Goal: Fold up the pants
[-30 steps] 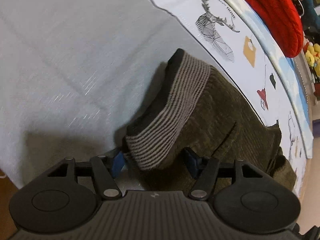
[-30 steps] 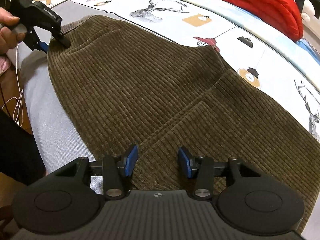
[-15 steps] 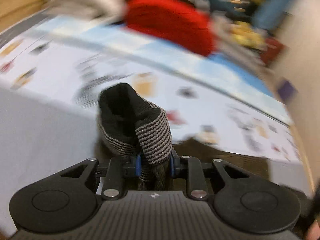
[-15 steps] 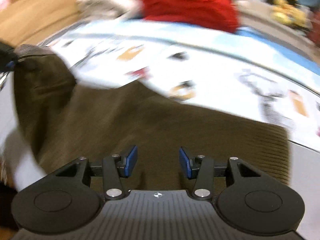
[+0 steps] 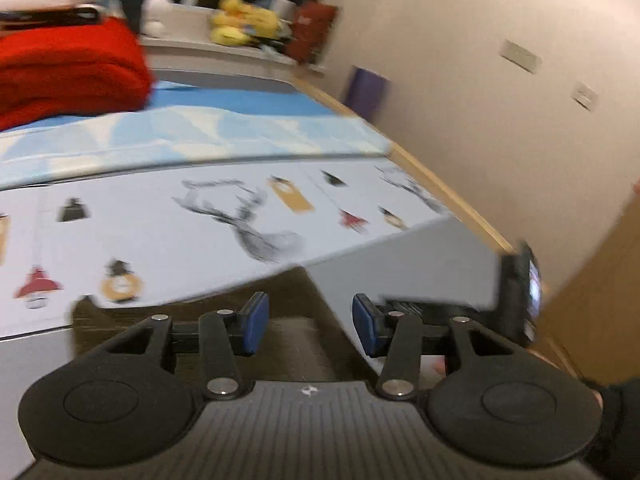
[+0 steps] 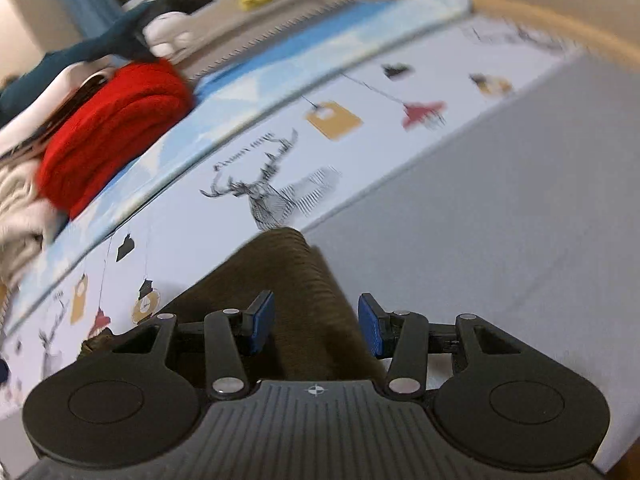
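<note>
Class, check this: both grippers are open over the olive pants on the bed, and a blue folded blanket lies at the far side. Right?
Not quite. The folded blanket is red, not blue, as the right wrist view shows. Both grippers, left and right, are open over the olive pants.

Red blanket [image 6: 116, 128], yellow plush toy [image 5: 244, 26], deer-print sheet [image 6: 264, 192]

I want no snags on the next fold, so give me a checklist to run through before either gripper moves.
1. Left gripper free of cloth: ok. Its fingers have just been opening. Nothing is pinched, and the pants lie below.
2. Right gripper free: ok. The fingers are apart, with the pants beneath, unpinched.
3. Pants resting on the bed cover: ok.
4. Fold edges lined up: cannot tell. The grippers hide most of the pants.
5. Red blanket clear of the pants: ok. It is apart, at the back.
</note>
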The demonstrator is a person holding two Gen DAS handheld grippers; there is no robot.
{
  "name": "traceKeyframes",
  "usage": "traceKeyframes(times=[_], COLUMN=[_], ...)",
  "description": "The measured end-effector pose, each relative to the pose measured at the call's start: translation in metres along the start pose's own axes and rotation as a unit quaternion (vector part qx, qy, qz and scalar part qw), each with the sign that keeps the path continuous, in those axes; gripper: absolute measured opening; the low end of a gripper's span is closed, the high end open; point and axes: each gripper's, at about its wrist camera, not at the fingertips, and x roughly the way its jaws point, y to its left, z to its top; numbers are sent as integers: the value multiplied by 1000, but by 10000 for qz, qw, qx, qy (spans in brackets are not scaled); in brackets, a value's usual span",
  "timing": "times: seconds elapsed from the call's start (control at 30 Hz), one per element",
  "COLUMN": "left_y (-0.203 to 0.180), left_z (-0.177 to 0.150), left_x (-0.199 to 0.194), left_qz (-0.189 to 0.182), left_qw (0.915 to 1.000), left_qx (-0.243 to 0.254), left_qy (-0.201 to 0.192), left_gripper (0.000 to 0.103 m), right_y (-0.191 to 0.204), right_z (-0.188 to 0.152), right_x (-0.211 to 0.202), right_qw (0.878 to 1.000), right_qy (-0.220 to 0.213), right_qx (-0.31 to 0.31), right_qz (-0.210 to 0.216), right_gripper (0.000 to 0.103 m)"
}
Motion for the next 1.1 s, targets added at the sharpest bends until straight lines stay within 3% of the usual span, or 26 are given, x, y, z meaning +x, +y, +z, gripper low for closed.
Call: traceKeyframes(times=[0.1, 0.13, 0.17, 0.27, 0.3, 0.37, 0.43, 0.47, 0.5, 0.53, 0.6, 0.67, 0.73, 0.87, 0.97, 1.1], left_y=[32, 39, 41, 47, 51, 60, 71, 72, 73, 75, 80, 89, 94, 98, 93, 81], left_z=[8, 10, 7, -3, -9, -26, -29, -29, -28, -27, -31, -32, -31, -25, -24, -28], left_x=[-5, -5, -7, -8, -8, -5, 1, 1, -1, -4, -6, -6, -13, -18, -13, 5], left_qz=[551, 839, 1123, 1525, 1597, 1788, 2125, 2197, 2222, 2256, 2391, 2476, 2484, 2414, 2286, 2144], left_qw=[9970, 9945, 9915, 9849, 9838, 9806, 9718, 9708, 9706, 9698, 9656, 9631, 9641, 9672, 9699, 9696], left_qx=[-508, -504, -377, 78, 114, 99, 131, 231, 372, 486, 620, 563, 436, 221, 265, 575], left_qy=[201, 361, 541, 809, 811, 795, 1017, 939, 846, 787, 815, 890, 834, 762, 799, 1027], left_gripper=[51, 51, 51, 52, 52, 52, 51, 51, 52, 52, 52, 52, 52, 52, 52, 52], right_y=[11, 16, 21, 41, 48, 58, 61, 64, 67, 69, 78, 87, 91, 75, 54, 40], right_z=[-3, -6, -10, -22, -29, -42, -47, -47, -46, -47, -47, -48, -42, -15, 1, -9], right_x=[11, 15, 21, 36, 41, 53, 63, 63, 64, 63, 60, 52, 38, -9, -21, 23], right_qw=[9983, 9968, 9944, 9870, 9840, 9784, 9766, 9773, 9777, 9778, 9781, 9766, 9767, 9797, 9824, 9770], right_qy=[348, 511, 720, 1175, 1342, 1632, 1723, 1692, 1664, 1639, 1501, 1302, 1028, 187, -195, 862], right_qx=[-250, -317, -410, -710, -871, -1221, -1276, -1267, -1275, -1289, -1425, -1700, -1838, -1750, -1765, -1948], right_qz=[386, 529, 653, 830, 779, 351, 159, 121, 117, 186, 202, 221, 421, 958, 574, 59], right_gripper=[53, 60, 67, 73, 75, 89, 91, 91, 90, 77, 63, 40, 30, 27, 28, 30])
